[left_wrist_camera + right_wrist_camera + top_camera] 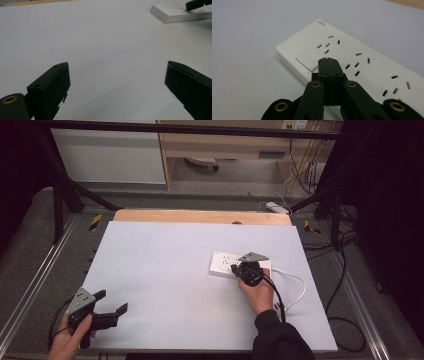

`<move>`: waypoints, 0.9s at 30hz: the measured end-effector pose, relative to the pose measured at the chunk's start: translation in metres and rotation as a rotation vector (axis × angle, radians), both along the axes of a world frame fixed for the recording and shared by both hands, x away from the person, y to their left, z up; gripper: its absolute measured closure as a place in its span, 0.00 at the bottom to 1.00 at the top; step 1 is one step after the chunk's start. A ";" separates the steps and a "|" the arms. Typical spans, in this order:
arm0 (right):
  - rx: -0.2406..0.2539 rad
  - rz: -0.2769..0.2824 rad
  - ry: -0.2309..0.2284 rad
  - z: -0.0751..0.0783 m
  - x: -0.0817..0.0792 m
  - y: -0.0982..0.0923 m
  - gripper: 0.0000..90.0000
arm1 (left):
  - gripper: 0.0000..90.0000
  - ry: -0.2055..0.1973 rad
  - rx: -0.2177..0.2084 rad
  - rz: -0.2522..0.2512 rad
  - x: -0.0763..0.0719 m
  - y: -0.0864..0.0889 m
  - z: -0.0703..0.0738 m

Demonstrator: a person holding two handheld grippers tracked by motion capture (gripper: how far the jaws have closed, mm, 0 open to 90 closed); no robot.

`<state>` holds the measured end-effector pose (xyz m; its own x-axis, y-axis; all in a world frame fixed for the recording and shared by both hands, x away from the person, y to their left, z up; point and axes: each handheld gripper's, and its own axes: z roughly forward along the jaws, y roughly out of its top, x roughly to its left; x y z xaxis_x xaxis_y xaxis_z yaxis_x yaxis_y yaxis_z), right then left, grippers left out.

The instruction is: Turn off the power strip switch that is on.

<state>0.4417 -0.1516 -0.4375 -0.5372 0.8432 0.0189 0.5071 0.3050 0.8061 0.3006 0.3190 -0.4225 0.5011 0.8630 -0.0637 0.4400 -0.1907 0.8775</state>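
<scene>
A white power strip (223, 263) lay flat on the pale tabletop (165, 275), right of centre and nearer the right edge than the left. Its white cable (295, 290) ran off its right end and looped back toward the near edge. In the right gripper view the strip (362, 60) showed several groups of socket slots along its top face and a white rocker switch (306, 61) at one end.

The right gripper (235, 268), held in the person's right hand (258, 292), was over the strip. Its jaws were pressed together with nothing between them. In the right gripper view the closed tips of the gripper (328, 60) sat at the edge of the switch; whether they touched it could not be determined.

The left gripper (111, 302), held in the left hand (70, 340), was near the front left corner of the tabletop, well apart from the strip. Its jaws were spread wide and empty, which the left gripper view (117, 75) confirmed, with bare tabletop between them and the strip (175, 13) at the upper right.
</scene>
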 end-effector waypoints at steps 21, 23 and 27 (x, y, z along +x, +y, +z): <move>0.002 0.000 -0.016 -0.002 -0.001 0.000 1.00 | 0.07 0.000 0.001 0.000 0.000 0.000 0.000; -0.003 0.002 -0.023 -0.002 -0.001 0.000 1.00 | 0.07 0.000 0.002 0.000 0.000 0.000 0.000; -0.010 0.016 -0.034 -0.006 -0.001 0.003 1.00 | 0.07 0.001 0.002 -0.002 0.000 0.000 0.000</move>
